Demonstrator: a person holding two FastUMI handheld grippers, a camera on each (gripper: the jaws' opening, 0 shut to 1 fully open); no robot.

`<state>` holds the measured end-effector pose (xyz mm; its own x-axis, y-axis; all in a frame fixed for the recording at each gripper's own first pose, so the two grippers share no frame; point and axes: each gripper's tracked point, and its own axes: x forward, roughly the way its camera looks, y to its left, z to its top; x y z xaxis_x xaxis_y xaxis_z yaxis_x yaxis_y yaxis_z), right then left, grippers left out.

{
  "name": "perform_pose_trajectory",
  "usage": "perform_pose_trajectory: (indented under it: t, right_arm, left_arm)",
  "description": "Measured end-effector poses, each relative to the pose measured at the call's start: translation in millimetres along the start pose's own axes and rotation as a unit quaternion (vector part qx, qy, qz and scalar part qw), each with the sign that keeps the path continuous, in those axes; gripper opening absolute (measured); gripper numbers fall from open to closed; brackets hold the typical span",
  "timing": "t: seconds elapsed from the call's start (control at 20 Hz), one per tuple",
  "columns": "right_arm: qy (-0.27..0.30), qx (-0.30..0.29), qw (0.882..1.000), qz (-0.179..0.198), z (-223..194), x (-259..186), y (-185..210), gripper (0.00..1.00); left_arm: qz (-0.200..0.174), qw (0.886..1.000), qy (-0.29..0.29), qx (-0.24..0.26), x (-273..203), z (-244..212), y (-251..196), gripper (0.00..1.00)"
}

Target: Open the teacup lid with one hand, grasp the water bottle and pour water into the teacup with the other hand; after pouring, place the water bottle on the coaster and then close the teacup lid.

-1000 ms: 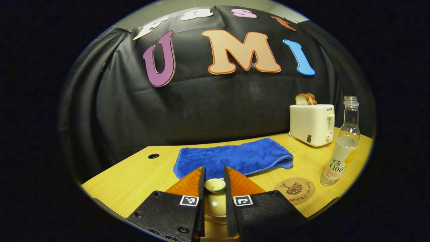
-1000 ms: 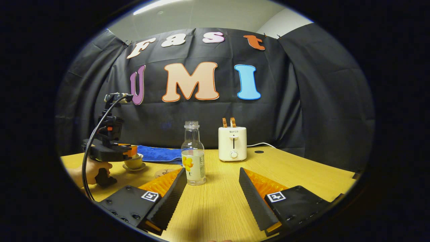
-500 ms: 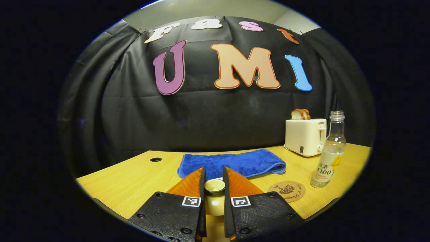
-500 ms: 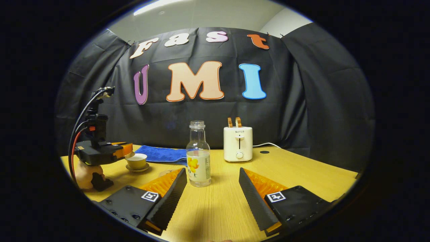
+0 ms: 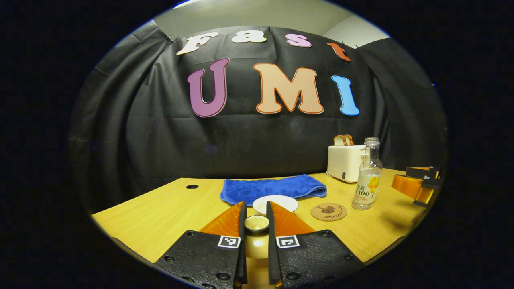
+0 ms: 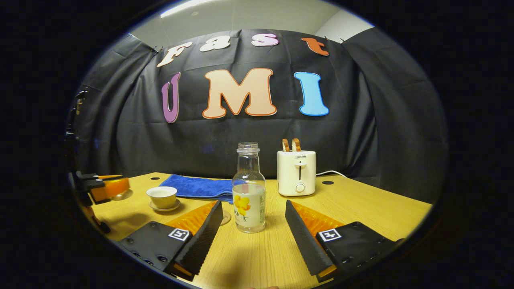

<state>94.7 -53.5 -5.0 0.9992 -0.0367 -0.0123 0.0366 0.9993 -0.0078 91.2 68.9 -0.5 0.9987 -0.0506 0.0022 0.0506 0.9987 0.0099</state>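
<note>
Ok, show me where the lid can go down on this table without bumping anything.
Free: the bare wood left of the blue towel, toward the table's cable hole, and the stretch right of the toaster. Crowded: the middle, where teacup, coaster and water bottle stand close, with the right gripper open around the bottle.

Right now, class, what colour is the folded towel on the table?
Blue. The towel shows best in the left gripper view.

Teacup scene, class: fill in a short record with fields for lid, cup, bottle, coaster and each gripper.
lid: off the cup, held between the left gripper fingers, lid lifted
teacup: open teacup on its saucer
water bottle: upright water bottle on the table, uncapped, partly full
coaster: bare coaster beside the bottle
right gripper: right gripper open, facing the bottle, not touching it
</note>
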Motion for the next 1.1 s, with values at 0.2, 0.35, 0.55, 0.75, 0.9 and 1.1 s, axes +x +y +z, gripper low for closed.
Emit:
perform_pose_trajectory:
  t: [0.2, 0.35, 0.55, 0.75, 0.9, 1.1]
  right_arm:
    - [0.019, -0.002, 1.0, -0.004, -8.9, 29.4, 3.8, 0.95]
    - [0.03, -0.003, 1.0, -0.01, -9.7, 48.8, 5.2, 0.95]
    - [0.047, -0.003, 0.999, -0.011, -16.9, 73.0, 7.6, 0.95]
    - [0.056, -0.004, 0.998, -0.011, -20.4, 93.1, 10.0, 1.0]
    - [0.073, -0.003, 0.997, -0.015, -25.7, 103.6, 9.9, 0.99]
    - [0.083, -0.006, 0.996, -0.013, -27.5, 111.3, 13.0, 0.95]
  left_arm:
    - [0.012, 1.0, -0.001, -0.006, -26.4, -0.2, 24.2, 0.18]
    - [0.025, 1.0, -0.002, -0.007, -37.5, 0.5, 38.3, 0.18]
    - [0.031, 1.0, -0.001, -0.006, -43.7, 1.5, 45.6, 0.18]
    - [0.032, 0.999, 0.0, -0.006, -45.6, 0.0, 46.6, 0.18]
    - [0.026, 1.0, 0.0, -0.006, -45.5, 0.1, 44.7, 0.18]
    - [0.023, 1.0, 0.001, -0.006, -44.9, 0.3, 44.3, 0.18]
